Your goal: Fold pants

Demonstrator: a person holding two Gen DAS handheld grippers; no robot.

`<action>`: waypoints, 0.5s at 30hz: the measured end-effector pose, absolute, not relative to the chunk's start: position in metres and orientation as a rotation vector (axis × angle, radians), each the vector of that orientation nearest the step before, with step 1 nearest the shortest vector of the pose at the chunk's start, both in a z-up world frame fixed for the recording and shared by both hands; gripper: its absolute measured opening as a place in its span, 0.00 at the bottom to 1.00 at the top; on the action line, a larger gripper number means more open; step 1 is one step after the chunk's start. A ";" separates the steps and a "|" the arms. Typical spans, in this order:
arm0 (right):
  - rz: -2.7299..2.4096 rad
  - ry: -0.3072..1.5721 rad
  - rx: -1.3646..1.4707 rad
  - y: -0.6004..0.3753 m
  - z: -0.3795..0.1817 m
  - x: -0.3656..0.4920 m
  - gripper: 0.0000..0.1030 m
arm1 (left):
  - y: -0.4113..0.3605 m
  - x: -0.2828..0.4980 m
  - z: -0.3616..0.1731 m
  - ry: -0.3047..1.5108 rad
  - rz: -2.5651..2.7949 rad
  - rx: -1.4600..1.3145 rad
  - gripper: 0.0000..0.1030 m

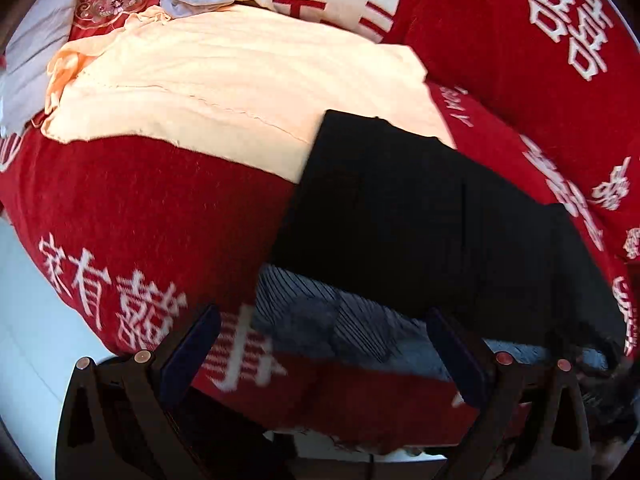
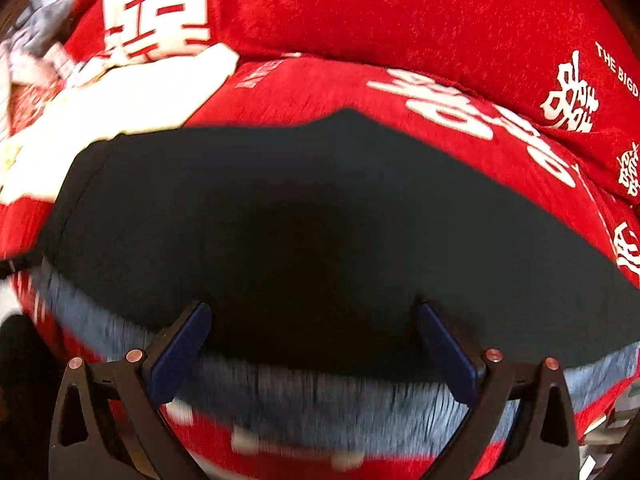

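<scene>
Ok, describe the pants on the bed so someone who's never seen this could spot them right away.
Start with the red blanket with white characters that covers the bed. A cream cloth lies on it, and beside that lie the black pants, partly overlapping the cream cloth's corner. They are the only plain dark garment there, flat and unpatterned.

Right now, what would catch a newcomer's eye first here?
The bright red blanket with big white characters fills both views. On it lie the black pants, spread flat just ahead of the open right hand-held gripper. In the left view, a cream cloth lies beyond the pants, and the left hand-held gripper is open too.
</scene>
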State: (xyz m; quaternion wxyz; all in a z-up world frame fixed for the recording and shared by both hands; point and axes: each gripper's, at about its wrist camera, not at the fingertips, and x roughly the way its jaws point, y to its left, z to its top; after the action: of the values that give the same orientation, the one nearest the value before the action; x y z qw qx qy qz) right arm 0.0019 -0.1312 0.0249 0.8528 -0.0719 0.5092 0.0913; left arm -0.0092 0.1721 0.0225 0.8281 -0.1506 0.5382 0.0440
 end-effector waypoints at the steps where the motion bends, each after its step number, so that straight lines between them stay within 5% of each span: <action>1: 0.197 1.060 -0.148 -0.133 0.024 0.001 1.00 | 0.168 -0.007 0.018 1.160 0.105 -0.280 1.00; 4: 0.181 1.086 -0.137 -0.133 0.028 0.005 1.00 | 0.163 0.002 -0.011 1.284 0.223 -0.148 1.00; 15: 0.203 1.070 -0.097 -0.147 0.033 0.002 1.00 | 0.146 0.003 0.031 1.182 0.123 -0.294 1.00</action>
State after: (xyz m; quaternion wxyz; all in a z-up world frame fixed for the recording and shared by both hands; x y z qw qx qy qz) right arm 0.0017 -0.1469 0.0330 0.8542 -0.0462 0.5087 0.0965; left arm 0.0030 0.1464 0.0310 0.8185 -0.1382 0.5546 0.0576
